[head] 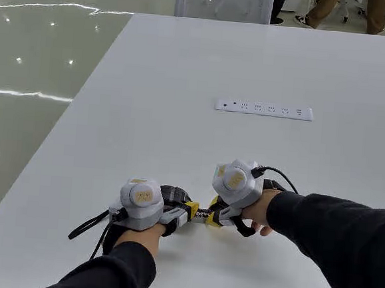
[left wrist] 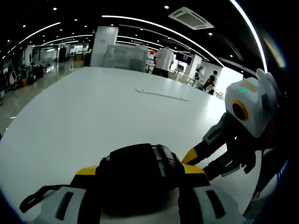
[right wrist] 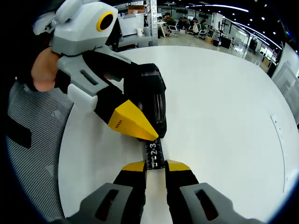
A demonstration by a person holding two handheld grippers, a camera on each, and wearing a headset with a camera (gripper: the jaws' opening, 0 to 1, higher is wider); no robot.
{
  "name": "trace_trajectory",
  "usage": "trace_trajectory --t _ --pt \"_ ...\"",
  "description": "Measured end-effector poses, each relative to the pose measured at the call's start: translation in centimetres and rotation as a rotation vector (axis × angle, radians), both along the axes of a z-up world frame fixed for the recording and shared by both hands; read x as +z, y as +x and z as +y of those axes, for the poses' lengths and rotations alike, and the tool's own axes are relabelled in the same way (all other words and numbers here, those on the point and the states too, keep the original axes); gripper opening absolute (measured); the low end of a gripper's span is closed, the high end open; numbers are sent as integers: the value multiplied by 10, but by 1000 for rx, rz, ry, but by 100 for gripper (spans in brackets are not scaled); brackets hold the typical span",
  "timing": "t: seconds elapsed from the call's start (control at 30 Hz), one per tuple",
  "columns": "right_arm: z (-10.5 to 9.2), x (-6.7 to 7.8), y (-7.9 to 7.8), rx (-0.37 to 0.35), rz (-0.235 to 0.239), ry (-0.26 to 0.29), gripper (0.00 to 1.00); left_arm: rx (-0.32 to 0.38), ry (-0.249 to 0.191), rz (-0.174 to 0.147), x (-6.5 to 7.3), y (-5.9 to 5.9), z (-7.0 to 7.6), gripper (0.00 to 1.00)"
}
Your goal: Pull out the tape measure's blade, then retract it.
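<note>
I see the black tape measure (left wrist: 140,172) gripped near the white table's (head: 252,68) front edge, its numbered blade (right wrist: 153,154) drawn out a short way.

In the right gripper view we are reading the numerals 2 and 3 on the blade (right wrist: 153,156) of the tape measure (right wrist: 152,91), where they are standing among fine scale ticks. We are also seeing a short line of dark lettering on a yellow pad (right wrist: 128,120) of the left tongs (right wrist: 154,116), too small to read.
</note>
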State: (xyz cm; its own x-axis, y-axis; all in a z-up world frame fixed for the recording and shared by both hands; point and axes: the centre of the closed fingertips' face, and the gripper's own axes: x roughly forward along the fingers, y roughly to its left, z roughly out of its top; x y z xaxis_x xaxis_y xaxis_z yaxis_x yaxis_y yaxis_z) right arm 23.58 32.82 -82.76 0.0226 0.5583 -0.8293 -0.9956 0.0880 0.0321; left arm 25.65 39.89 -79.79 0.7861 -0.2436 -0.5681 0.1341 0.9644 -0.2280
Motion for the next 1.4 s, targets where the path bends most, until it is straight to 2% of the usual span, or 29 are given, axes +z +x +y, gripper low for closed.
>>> trace_trajectory --t 0.53,0.93,1.4 --pt "16 -1 -1 15 -6 25 12 -8 -7 1 0 1 1 62" --pt "19 0 -2 -2 14 58 12 -10 -14 3 0 0 0 63" --pt "28 1 -1 31 -3 53 12 -13 -24 9 0 -1 -1 63"
